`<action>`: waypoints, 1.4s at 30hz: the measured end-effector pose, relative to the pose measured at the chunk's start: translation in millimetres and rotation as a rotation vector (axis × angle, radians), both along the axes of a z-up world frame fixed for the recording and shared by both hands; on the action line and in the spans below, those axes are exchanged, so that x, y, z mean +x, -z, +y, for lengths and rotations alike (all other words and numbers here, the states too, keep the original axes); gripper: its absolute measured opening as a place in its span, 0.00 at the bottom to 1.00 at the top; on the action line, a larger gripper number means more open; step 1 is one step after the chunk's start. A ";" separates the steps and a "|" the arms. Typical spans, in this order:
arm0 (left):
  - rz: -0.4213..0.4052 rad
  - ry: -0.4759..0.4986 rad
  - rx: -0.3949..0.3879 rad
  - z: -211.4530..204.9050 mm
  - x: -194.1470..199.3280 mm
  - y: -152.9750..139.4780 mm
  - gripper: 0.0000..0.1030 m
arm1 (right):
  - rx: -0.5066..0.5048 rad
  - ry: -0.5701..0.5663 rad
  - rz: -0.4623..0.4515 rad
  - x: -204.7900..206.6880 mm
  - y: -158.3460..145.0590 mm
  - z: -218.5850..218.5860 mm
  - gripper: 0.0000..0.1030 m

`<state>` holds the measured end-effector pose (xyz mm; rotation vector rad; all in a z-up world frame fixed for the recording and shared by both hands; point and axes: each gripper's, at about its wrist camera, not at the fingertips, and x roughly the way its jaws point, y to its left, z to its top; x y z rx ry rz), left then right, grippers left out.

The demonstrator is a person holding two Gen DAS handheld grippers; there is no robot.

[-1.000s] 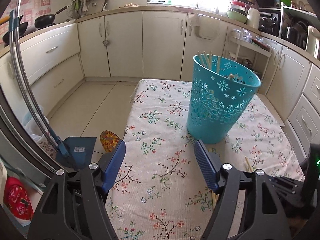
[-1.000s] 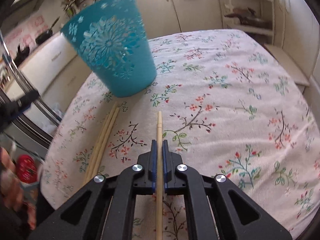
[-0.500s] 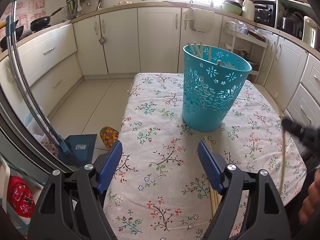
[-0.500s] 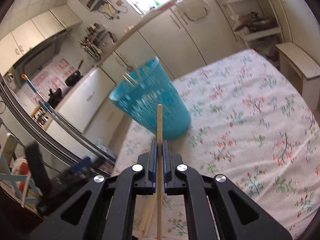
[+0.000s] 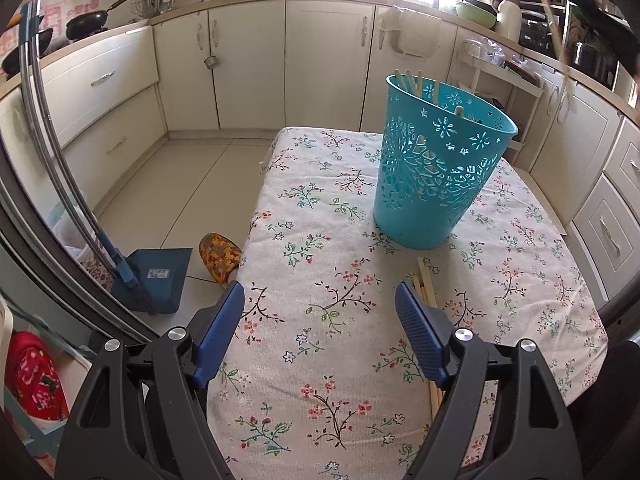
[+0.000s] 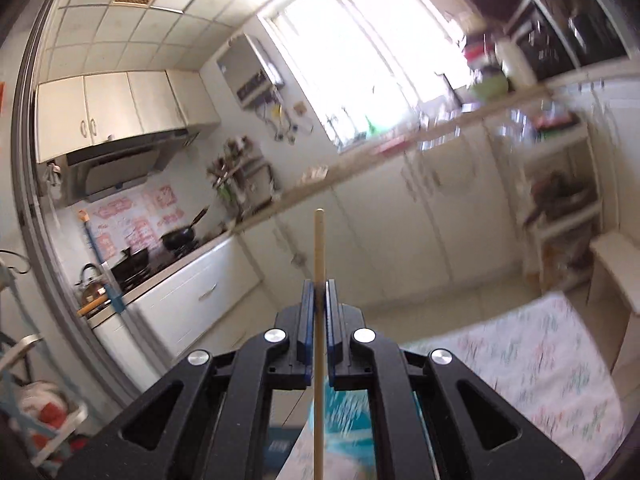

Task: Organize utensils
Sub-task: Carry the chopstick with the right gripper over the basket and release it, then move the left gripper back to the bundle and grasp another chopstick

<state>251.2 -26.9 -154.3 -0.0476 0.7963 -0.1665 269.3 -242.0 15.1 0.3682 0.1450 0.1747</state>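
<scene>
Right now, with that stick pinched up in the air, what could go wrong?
The right gripper pinches the chopstick at only a thin spot, and the view is blurred by motion, so the stick might twist or slip out. The teal basket looks light and already holds chopsticks leaning at its rim; a misjudged drop could hit the rim or tip it. Loose chopsticks lying near the open left gripper could get knocked off the table.

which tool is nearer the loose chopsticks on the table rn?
Left. The left tool hovers open just above the loose chopsticks, its right finger beside them. The right tool is raised high, clamping one chopstick.
</scene>
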 end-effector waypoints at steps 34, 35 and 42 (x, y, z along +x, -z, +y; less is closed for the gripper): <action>-0.025 -0.023 -0.008 15.0 -39.9 -19.8 0.78 | -0.200 -0.104 0.621 -61.2 208.4 35.1 0.18; -0.024 -0.025 -0.008 16.5 -40.9 -20.5 0.78 | -0.199 -0.113 0.631 -55.1 211.5 39.8 0.17; -0.007 -0.054 -0.018 32.5 -44.9 -15.3 0.79 | -0.234 -0.075 0.699 -28.2 231.1 54.3 0.12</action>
